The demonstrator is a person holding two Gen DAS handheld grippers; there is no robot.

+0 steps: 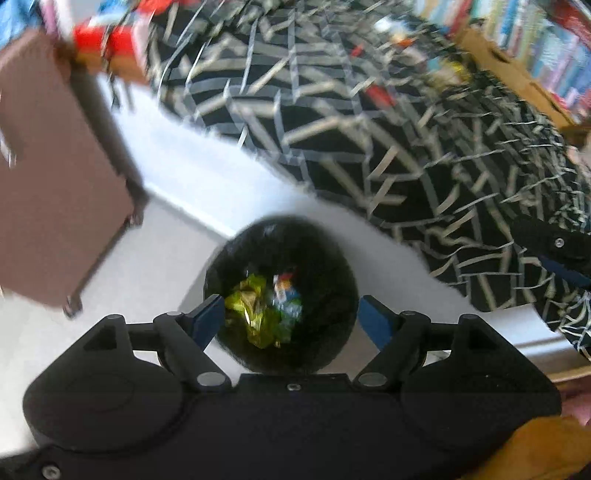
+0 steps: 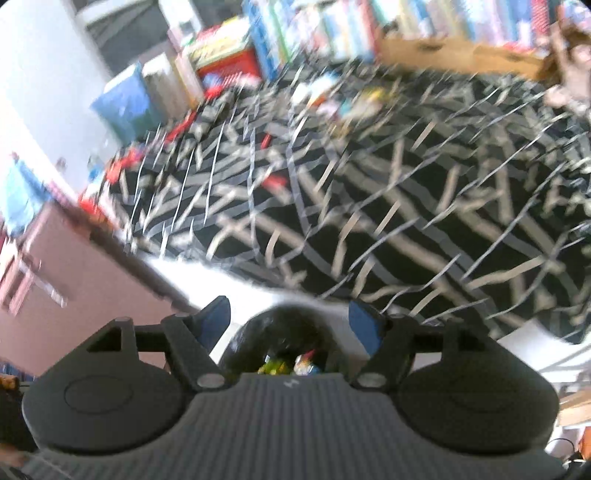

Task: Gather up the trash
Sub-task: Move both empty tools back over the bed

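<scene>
A black bin (image 1: 332, 266) stands on the pale floor beside a bed. Inside it lie a crumpled yellow-green wrapper (image 1: 251, 310) and a blue, red and white wrapper (image 1: 286, 291). My left gripper (image 1: 291, 306) hangs open above the bin's mouth, with nothing between its blue pads. My right gripper (image 2: 291, 314) is open too, and empty. The same bin (image 2: 258, 332) shows just under it with the wrappers (image 2: 275, 367) partly hidden by the gripper body. Small red pieces (image 2: 273, 181) and several blurred colourful bits (image 2: 351, 99) lie on the bed's black and white cover (image 2: 406, 221).
A brown cabinet on small feet (image 1: 55, 184) stands left of the bin. A cardboard box (image 1: 509, 70) and shelves of books (image 2: 406, 22) lie beyond the bed. A blue bag (image 2: 125, 99) and red boxes (image 2: 225, 62) crowd the far left corner.
</scene>
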